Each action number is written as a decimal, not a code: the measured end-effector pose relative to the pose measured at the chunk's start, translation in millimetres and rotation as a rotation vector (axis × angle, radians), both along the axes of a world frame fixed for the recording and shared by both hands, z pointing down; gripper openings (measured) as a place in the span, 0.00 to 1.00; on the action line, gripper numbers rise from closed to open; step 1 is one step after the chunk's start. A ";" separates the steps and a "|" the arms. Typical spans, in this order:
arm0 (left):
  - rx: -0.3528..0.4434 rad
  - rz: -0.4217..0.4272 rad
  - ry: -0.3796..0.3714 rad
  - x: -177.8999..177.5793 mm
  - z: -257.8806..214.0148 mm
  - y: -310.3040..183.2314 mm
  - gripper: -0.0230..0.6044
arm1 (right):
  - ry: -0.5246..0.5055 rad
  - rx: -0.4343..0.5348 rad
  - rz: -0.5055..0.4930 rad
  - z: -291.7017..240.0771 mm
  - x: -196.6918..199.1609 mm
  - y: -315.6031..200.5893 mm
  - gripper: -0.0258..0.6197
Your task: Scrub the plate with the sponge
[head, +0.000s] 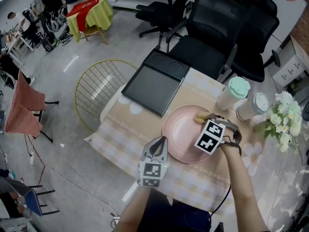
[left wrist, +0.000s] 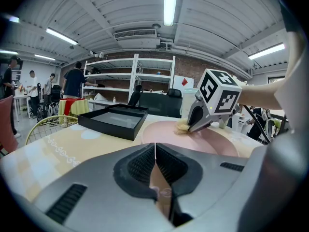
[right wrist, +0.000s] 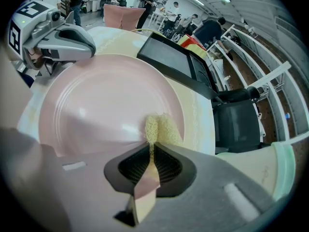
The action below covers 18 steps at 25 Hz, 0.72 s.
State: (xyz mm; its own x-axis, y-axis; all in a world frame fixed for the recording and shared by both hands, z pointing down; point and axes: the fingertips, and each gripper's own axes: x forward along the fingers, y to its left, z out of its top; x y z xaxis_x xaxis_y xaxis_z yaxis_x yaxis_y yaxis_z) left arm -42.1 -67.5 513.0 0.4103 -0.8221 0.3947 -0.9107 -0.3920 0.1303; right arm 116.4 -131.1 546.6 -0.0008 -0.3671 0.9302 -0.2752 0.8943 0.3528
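Note:
A pink plate (head: 181, 132) (right wrist: 91, 105) (left wrist: 217, 141) lies on the checked tablecloth. My right gripper (head: 205, 120) (right wrist: 150, 146) is shut on a small yellow sponge (right wrist: 159, 128) (head: 200, 115) (left wrist: 182, 126), which presses on the plate's far right part. My left gripper (head: 159, 141) (left wrist: 155, 146) hovers just left of the plate's near rim, jaws shut with nothing between them. In the left gripper view the right gripper (left wrist: 205, 112) shows over the plate with its marker cube.
A black square tray (head: 155, 81) (right wrist: 176, 57) lies beyond the plate. Two lidded cups (head: 233, 92) (head: 253, 105) and white flowers (head: 285, 115) stand at the right. A gold wire basket (head: 99, 88) sits left of the table; office chairs (head: 212, 33) stand behind.

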 end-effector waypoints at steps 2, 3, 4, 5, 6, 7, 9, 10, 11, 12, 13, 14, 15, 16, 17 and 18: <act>0.001 0.001 0.001 -0.1 0.0 0.3 0.06 | 0.001 -0.001 0.002 0.0 0.7 2.0 0.09; 0.001 0.002 0.000 -0.1 0.1 0.3 0.06 | 0.000 -0.001 0.004 0.0 1.2 2.9 0.09; 0.001 0.002 -0.001 0.1 0.1 0.4 0.06 | 0.000 -0.003 0.005 -0.1 1.9 3.7 0.09; 0.001 0.002 -0.002 0.3 0.1 0.3 0.06 | -0.001 -0.004 0.007 -0.1 2.7 4.6 0.09; 0.001 0.001 -0.003 0.6 -0.1 0.3 0.06 | -0.002 -0.006 0.009 -0.3 3.5 5.4 0.09; 0.002 0.000 -0.003 0.7 -0.2 0.3 0.06 | -0.004 -0.007 0.011 -0.5 4.2 6.4 0.09; 0.003 -0.002 -0.005 0.7 -0.4 0.1 0.06 | -0.005 -0.007 0.013 -0.7 5.1 8.2 0.09; 0.004 -0.002 -0.005 0.5 -0.3 0.0 0.06 | -0.005 -0.007 0.014 -0.6 5.4 9.1 0.09; 0.004 -0.002 -0.006 0.4 -0.2 0.0 0.06 | -0.006 -0.007 0.015 -0.4 5.6 10.1 0.09; 0.003 -0.001 -0.006 0.2 -0.1 0.0 0.06 | -0.008 -0.008 0.017 -0.2 5.9 11.2 0.09; 0.003 -0.001 -0.006 0.2 -0.2 0.0 0.06 | -0.011 -0.010 0.019 -0.2 6.2 12.3 0.09; 0.003 -0.001 -0.005 0.1 -0.4 0.0 0.06 | -0.014 -0.012 0.021 -0.4 6.5 13.4 0.09; 0.003 -0.002 -0.005 0.1 -0.6 -0.1 0.06 | -0.018 -0.014 0.024 -0.7 6.8 14.4 0.09; 0.003 -0.002 -0.006 0.0 -0.6 -0.2 0.06 | -0.022 -0.015 0.027 -0.9 6.9 15.3 0.09; 0.004 -0.003 -0.007 0.0 -0.6 -0.4 0.06 | -0.026 -0.015 0.029 -1.0 7.0 16.3 0.09; 0.004 -0.003 -0.008 0.0 -0.4 -0.5 0.06 | -0.030 -0.015 0.031 -1.0 7.4 17.2 0.09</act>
